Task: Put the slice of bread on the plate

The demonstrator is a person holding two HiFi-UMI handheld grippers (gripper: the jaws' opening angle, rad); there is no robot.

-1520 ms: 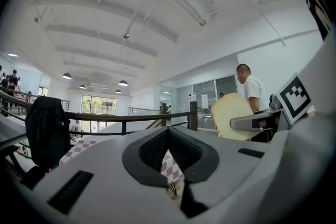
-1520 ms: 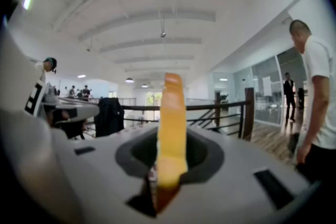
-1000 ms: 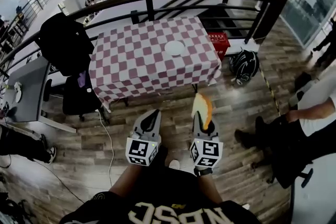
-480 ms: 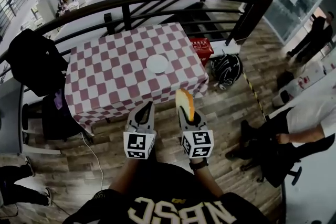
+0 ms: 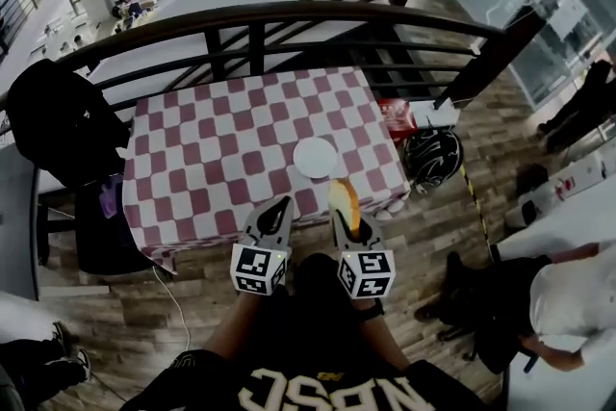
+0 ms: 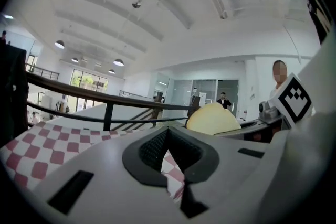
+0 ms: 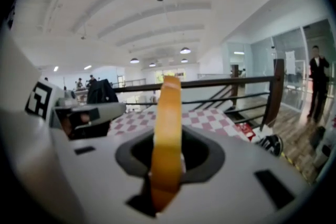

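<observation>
The slice of bread (image 5: pixel 344 200), pale with an orange-brown crust, stands on edge in my right gripper (image 5: pixel 345 218), which is shut on it. The right gripper view shows the bread (image 7: pixel 167 128) edge-on between the pads. A small white plate (image 5: pixel 315 158) lies on the red-and-white checked table (image 5: pixel 221 149), just beyond the bread and near the table's right front part. My left gripper (image 5: pixel 280 206) hovers beside the right one at the table's near edge, shut with nothing in it. In the left gripper view the bread (image 6: pixel 212 119) shows to the right.
A black railing (image 5: pixel 289 14) curves behind the table, with stairs beyond. A dark jacket (image 5: pixel 58 125) hangs over a chair at the left. A red box (image 5: pixel 397 118) and a black helmet (image 5: pixel 430 159) lie on the floor at the right. A seated person (image 5: pixel 568 303) is at the far right.
Both grippers have come forward from over the wooden floor to the table's near edge, slightly lower. The bread stays held in the right gripper. The plate now lies just ahead of it.
</observation>
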